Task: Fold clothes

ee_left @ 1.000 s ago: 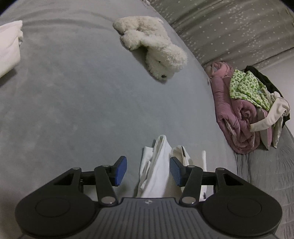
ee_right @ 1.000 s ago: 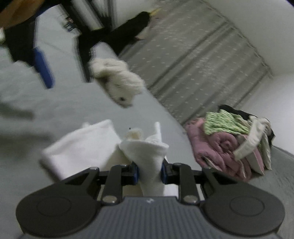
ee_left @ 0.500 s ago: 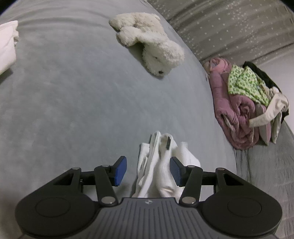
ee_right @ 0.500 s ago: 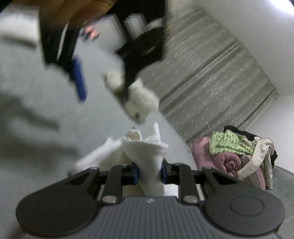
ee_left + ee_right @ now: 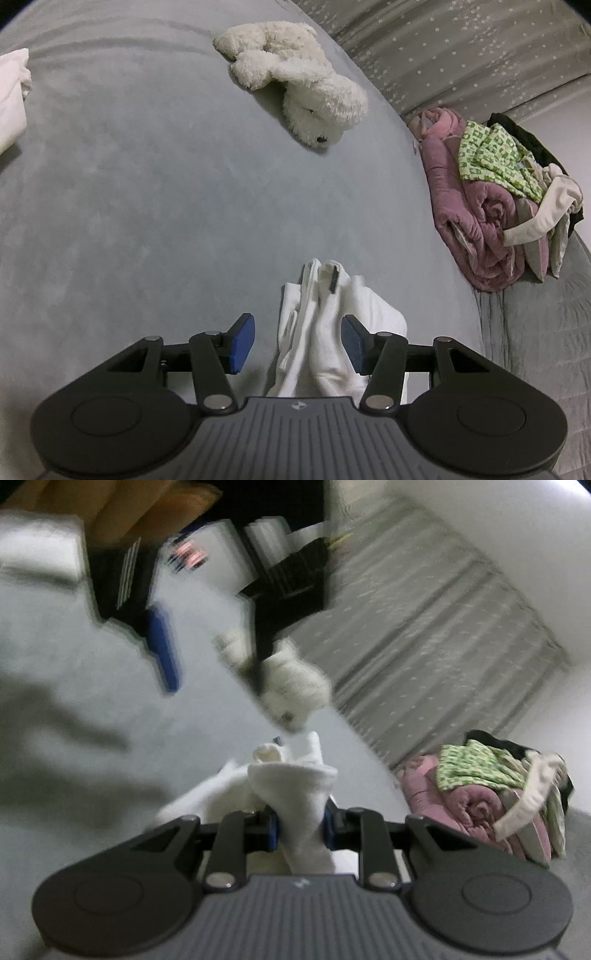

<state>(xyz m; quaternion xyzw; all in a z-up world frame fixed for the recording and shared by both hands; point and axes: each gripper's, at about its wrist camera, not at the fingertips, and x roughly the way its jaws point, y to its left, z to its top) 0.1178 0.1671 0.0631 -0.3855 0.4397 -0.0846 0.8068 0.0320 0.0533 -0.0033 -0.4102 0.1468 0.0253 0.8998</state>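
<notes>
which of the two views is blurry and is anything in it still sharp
Right wrist view: motion-blurred across the bed, the plush toy and the left gripper at upper left; only the right gripper and the white garment it clamps stay fairly sharp. Left wrist view: sharp throughout, dim even light, fisheye bending the grey bed into a dome.

The matte black left gripper (image 5: 298,341) has a ribbed grey housing, two round discs, silver screws and flat blue rubber pads (image 5: 242,341) — the black right gripper (image 5: 301,825) matches it, small white logo included.
</notes>
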